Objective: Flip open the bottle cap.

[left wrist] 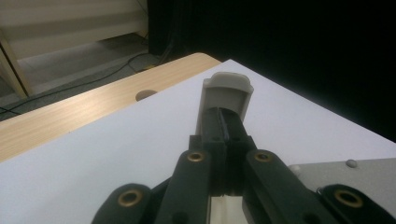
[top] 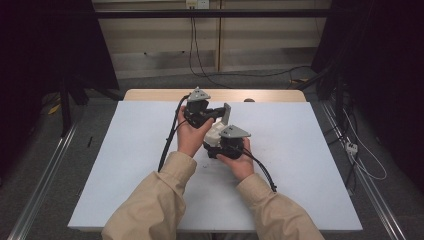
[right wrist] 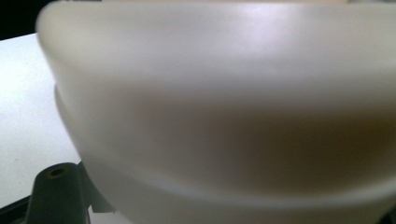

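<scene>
One white plastic container [top: 216,133], smooth, rounded; grey lid [left wrist: 227,97] clamped by left hand-held gripper [left wrist: 224,122]; right hand-held gripper [top: 225,148] closed.

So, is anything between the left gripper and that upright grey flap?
Nothing visible stands between them. The left gripper already has its jaws shut on the grey flap, which stands upright above the white table. The right gripper sits hard against the white container and seems to hold it.

I see a smooth, rounded white plastic container [right wrist: 224,107], blurred and very close, above the white bench [right wrist: 28,116]; one black jaw pokes up lower left.
</scene>
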